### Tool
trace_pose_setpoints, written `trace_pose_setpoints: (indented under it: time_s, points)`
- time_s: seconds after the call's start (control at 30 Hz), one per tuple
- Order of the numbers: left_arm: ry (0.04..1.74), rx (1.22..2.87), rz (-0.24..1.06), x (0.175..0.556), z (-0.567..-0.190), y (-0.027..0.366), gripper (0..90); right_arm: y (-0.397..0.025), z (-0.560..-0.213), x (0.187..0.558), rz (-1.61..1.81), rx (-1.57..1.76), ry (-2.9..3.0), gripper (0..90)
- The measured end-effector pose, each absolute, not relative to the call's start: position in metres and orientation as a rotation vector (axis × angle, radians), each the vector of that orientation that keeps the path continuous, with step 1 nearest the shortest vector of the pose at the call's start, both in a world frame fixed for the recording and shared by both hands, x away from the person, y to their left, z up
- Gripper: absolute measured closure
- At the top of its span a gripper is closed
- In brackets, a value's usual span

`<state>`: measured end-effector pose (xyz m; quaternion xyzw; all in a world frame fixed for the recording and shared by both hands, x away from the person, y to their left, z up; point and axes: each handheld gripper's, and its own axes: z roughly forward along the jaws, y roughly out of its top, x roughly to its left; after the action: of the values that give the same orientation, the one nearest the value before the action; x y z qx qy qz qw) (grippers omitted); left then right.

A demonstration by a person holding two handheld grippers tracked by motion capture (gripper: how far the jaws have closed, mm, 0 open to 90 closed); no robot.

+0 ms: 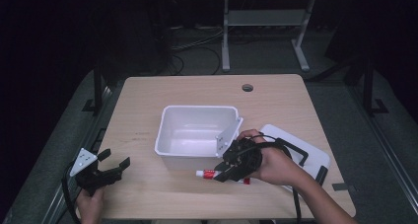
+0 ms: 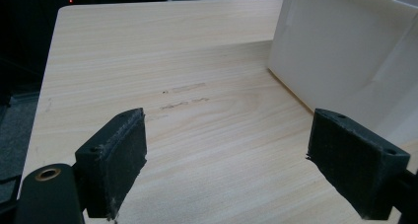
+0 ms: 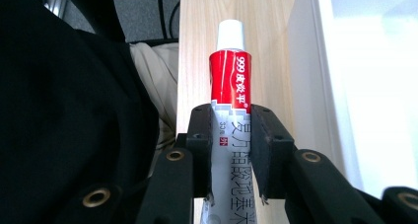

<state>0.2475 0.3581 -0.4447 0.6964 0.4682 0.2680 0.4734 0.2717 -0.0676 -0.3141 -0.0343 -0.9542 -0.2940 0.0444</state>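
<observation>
Tube (image 3: 231, 135) sits clamped between the jaws of the right tool (image 1: 231, 172), its white cap and red end sticking out past the pads and pointing left along the bench (image 1: 148, 194), just in front of the white bin (image 1: 197, 130). The tube lies low over the wood near the bin's front wall; whether it touches the bench I cannot tell. The left tool (image 1: 116, 166) hangs at the bench's left front corner, jaws spread wide with nothing between them, well apart from the tube.

The light wooden table (image 1: 162, 93) is seen from above and forward by the high view. It is viewed closely along the jaws in both gripper views, where the white plastic bin (image 2: 345, 51) is shared.
</observation>
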Motion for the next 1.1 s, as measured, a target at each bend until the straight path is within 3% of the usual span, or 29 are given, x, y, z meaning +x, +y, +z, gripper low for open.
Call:
trace_pose_setpoints:
  time_s: [1.1]
  points:
    - [1.145, 1.699, 0.654, 0.248, -0.445, 0.358, 14.1, -0.042, -0.281, 0.305, -0.919, -0.099, -2.934, 71.9]
